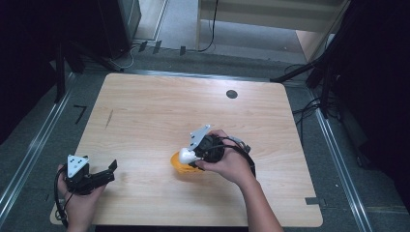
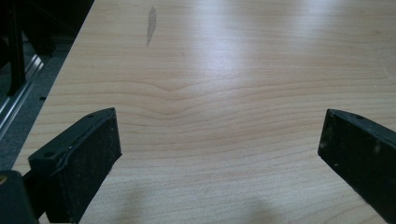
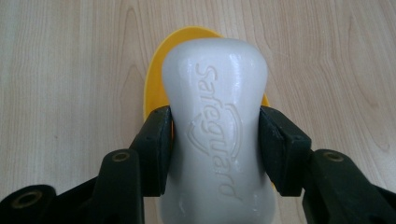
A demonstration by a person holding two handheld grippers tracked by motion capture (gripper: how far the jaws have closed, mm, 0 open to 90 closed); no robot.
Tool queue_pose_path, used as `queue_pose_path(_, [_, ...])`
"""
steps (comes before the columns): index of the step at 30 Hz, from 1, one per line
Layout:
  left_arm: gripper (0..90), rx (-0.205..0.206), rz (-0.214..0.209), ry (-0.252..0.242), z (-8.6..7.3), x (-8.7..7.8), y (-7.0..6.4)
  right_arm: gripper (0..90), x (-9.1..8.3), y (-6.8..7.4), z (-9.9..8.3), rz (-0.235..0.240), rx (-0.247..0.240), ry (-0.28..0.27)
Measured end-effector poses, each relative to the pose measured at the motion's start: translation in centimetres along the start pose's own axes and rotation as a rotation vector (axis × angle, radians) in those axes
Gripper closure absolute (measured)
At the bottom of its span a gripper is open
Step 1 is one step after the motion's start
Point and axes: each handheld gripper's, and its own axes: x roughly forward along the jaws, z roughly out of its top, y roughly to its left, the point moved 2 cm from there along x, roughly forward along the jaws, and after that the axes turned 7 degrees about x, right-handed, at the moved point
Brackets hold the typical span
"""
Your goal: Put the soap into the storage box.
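Note:
A white bar of soap stamped "Safeguard" is clamped at its narrow waist between the jaws of my right gripper. Under it lies a yellow-orange dish, whose rim shows past the soap's far end. From above, the soap and dish sit at the table's centre front, with the right gripper over them. My left gripper rests at the front left corner, jaws wide apart. Between its fingers I see bare wood.
The light wooden table has a dark round hole near its far edge and a grey smudge at the left. Metal rails and cables run along the floor on both sides.

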Motion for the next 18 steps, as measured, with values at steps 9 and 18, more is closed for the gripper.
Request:
queue_pose_path(9, [0.0,-0.002,-0.002,-0.001,0.0,0.0,0.0,49.8,0.6,-0.2,0.0,0.008,0.001,0.024])
queue_pose_path(18, [0.0,-0.002,-0.001,0.0,0.0,0.0,0.0,49.6,1.0,-0.4,-0.2,0.022,0.009,0.033])
